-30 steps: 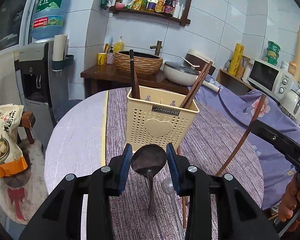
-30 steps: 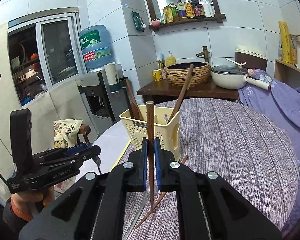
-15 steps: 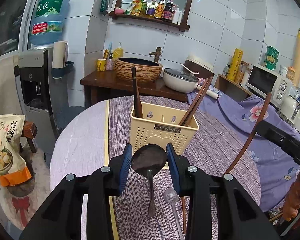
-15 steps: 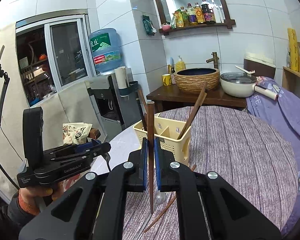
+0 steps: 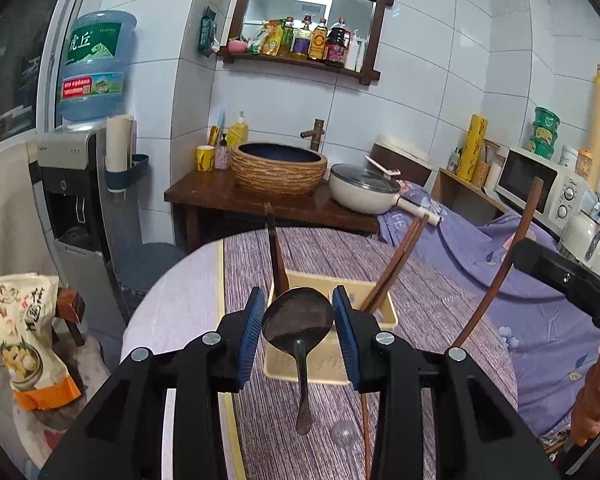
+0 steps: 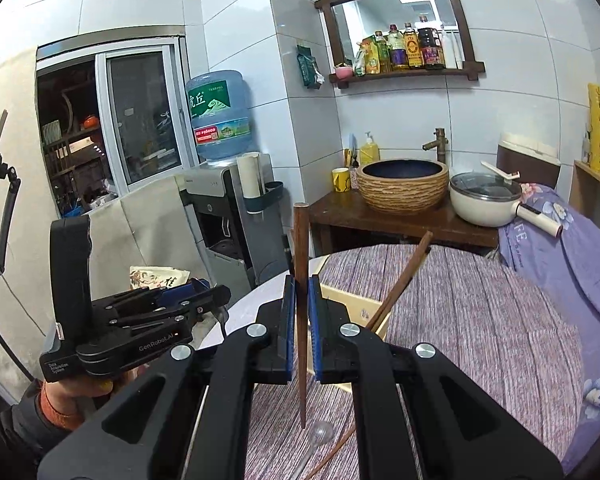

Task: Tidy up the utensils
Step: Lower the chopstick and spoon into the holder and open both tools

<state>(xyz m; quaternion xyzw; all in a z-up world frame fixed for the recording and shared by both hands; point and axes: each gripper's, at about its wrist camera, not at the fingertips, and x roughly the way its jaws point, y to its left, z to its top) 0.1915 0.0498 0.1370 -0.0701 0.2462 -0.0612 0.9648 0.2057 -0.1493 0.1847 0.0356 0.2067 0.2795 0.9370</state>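
Reading "GenRobot.AI" on left gripper [image 6: 204, 300] body.

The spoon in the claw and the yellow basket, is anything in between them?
No. In the left wrist view, the spoon in the left claw hangs above the basket, with only air between.

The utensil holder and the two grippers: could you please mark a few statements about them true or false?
1. The left gripper holds a dark spoon by its bowl. True.
2. The right gripper is empty. False: it is shut on a brown chopstick.
3. The cream utensil holder already has chopsticks in it. True.
4. The table is bare wood. False: a purple striped cloth covers it.
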